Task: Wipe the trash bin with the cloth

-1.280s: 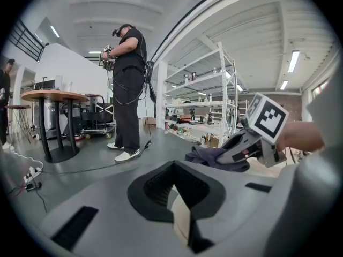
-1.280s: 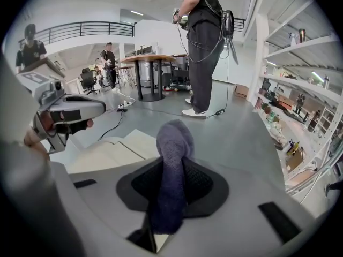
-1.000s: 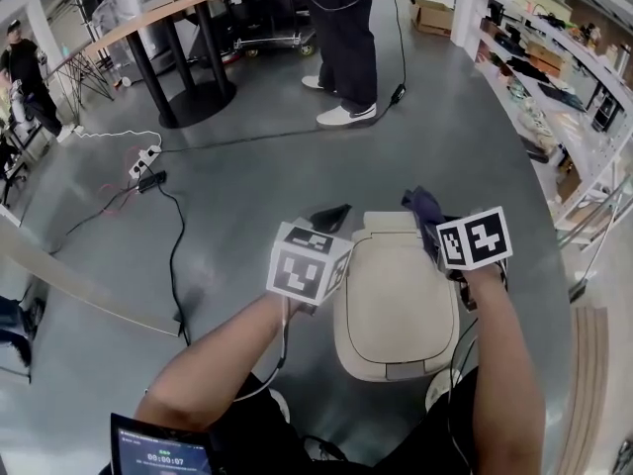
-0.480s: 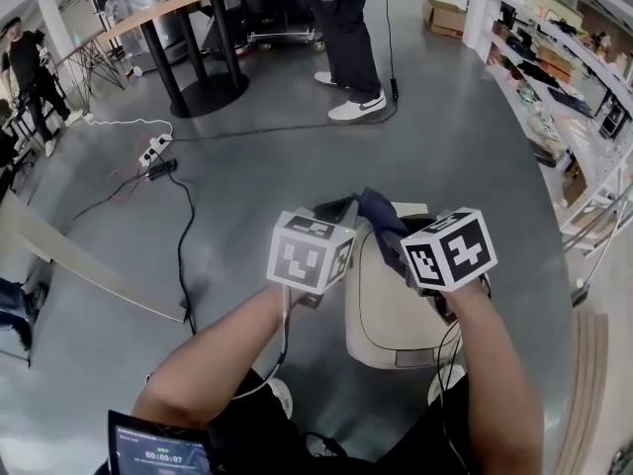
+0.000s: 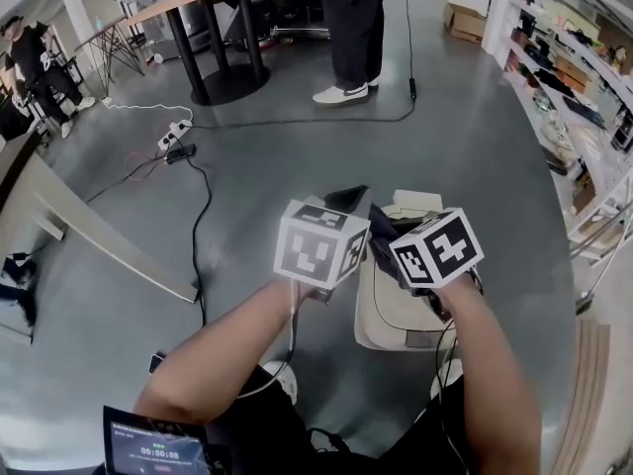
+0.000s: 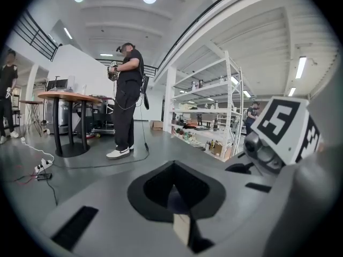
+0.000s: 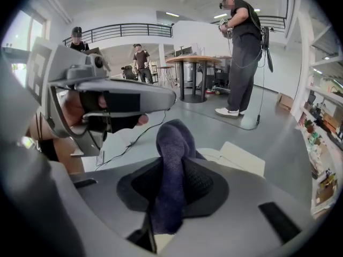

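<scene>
1. On the grey floor, low and right of centre in the head view, stands the cream trash bin (image 5: 401,315) with its lid down.
2. My right claw (image 7: 170,189) is clamped on the dark blue cloth (image 7: 172,143). The cloth is bunched between the jaws and sticks out past them in a rounded fold.
3. In the head view the cloth lies over the bin's far left edge, in the middle of the frame. I cannot tell whether it presses on the lid.
4. My left claw (image 6: 177,197) has its jaws drawn together with nothing in them. In the head view its dark tip points up the frame, just left of the cloth and the bin's far corner.
5. My two claws sit close side by side at the centre of the head view, their marker cubes nearly touching.
6. In the right gripper view my left claw fills the upper left, and a pale corner of the bin shows just beyond the cloth.
7. A person (image 5: 356,28) in dark clothes and white shoes stands at the top centre of the head view. A black cable (image 5: 198,216) trails over the floor at the left, and shelves (image 5: 579,77) run down the right edge.
</scene>
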`<move>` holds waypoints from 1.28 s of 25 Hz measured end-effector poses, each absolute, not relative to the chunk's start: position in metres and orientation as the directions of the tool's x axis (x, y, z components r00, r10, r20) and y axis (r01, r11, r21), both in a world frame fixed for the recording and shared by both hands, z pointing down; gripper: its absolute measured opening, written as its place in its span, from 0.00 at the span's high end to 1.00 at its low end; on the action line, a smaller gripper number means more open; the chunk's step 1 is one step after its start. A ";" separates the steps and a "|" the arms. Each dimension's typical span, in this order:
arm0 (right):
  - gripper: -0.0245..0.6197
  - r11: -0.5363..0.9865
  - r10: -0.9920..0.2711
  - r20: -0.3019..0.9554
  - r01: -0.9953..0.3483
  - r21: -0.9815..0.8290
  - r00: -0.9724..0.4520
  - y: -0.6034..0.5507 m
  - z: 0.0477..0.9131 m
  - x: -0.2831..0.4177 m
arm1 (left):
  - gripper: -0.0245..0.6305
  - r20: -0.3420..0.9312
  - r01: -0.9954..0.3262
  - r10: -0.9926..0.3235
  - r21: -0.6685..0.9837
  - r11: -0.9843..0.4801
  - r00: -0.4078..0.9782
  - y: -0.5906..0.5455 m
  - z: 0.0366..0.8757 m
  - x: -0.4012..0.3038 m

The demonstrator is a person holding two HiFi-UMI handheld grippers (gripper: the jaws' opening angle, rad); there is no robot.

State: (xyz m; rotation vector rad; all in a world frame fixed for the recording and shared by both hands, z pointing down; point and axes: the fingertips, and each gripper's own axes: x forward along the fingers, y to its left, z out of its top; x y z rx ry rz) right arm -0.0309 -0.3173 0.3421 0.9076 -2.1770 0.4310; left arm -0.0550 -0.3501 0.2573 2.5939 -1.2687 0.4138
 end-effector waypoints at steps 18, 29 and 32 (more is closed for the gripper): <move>0.82 0.646 -0.499 0.739 -0.763 -0.030 -0.452 -0.317 0.352 -0.009 | 0.97 0.326 -0.806 -0.767 -0.025 -0.592 0.553 -0.323 0.246 -0.062; 0.82 0.546 -0.545 0.729 -0.835 -0.067 -0.415 -0.316 0.359 0.044 | 0.97 0.369 -0.818 -0.757 0.016 -0.576 0.540 -0.301 0.251 -0.076; 0.82 0.518 -0.560 0.724 -0.852 -0.075 -0.404 -0.312 0.348 0.071 | 0.97 0.381 -0.827 -0.770 -0.022 -0.562 0.513 -0.291 0.249 -0.068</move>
